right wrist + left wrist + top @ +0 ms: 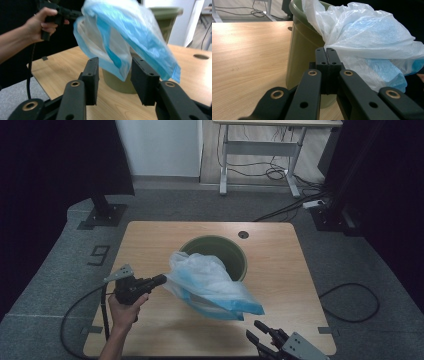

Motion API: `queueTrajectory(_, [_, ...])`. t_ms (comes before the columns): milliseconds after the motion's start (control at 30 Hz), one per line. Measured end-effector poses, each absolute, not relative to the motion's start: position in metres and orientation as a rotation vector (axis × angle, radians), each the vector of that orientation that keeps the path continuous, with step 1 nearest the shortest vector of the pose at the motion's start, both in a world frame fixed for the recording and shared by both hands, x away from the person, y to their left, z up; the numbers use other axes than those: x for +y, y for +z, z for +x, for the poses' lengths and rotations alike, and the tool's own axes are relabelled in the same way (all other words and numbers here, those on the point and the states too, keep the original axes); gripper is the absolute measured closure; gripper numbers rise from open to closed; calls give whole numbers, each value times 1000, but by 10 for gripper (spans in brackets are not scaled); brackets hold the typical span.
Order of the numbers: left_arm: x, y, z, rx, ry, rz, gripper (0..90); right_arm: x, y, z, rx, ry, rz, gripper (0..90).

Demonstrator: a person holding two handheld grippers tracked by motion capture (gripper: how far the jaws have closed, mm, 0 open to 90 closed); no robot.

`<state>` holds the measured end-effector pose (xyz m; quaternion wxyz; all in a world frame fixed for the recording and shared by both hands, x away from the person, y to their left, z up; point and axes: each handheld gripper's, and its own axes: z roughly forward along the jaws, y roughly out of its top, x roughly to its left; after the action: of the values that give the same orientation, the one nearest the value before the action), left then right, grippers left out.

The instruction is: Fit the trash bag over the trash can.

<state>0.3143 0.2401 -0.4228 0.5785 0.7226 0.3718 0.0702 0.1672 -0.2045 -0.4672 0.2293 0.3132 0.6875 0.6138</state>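
Observation:
A white and blue plastic bag [215, 282] hangs in the air above the wooden table [150, 240], its upper part against the rim of an olive green bin [239, 254]. My left gripper [161, 280] is shut on the bag's left edge, and a hand holds that gripper from the front left. In the left gripper view the jaws [327, 53] meet at the bag [367, 37], beside the bin [299, 50]. My right gripper [253, 329] stands open near the table's front right edge, short of the bag. In the right gripper view the bag [120, 32] hangs beyond the parted jaws [115, 61], untouched.
A round cable hole [243, 234] lies behind the bin. Off the table stand a black stand base [102, 215] at the back left, a desk frame [260, 150] with cables at the back, and a looped cable [350, 302] on the carpet at the right.

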Motion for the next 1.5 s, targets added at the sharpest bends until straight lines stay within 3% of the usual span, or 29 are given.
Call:
queueTrajectory(300, [234,-412,312,844,178,1705,900,-208,-435,195,1831,1697,869,423])
queueTrajectory(567, [235,-408,311,838,182,1700,900,-200,-421,233,1933,1726,849,431])
queueTrajectory(633, [234,-408,311,837,181,1699,900,-195,-423,236,1955,1715,837,459])
queueTrajectory(833, [234,-408,311,833,176,1702,900,-187,-428,247,1983,1717,815,738])
queueTrajectory(967, [235,-407,312,832,176,1699,900,-184,-428,251,1996,1713,784,870])
queueTrajectory(1500, [233,-388,318,820,199,1719,900,-196,-384,269,1914,1686,735,891])
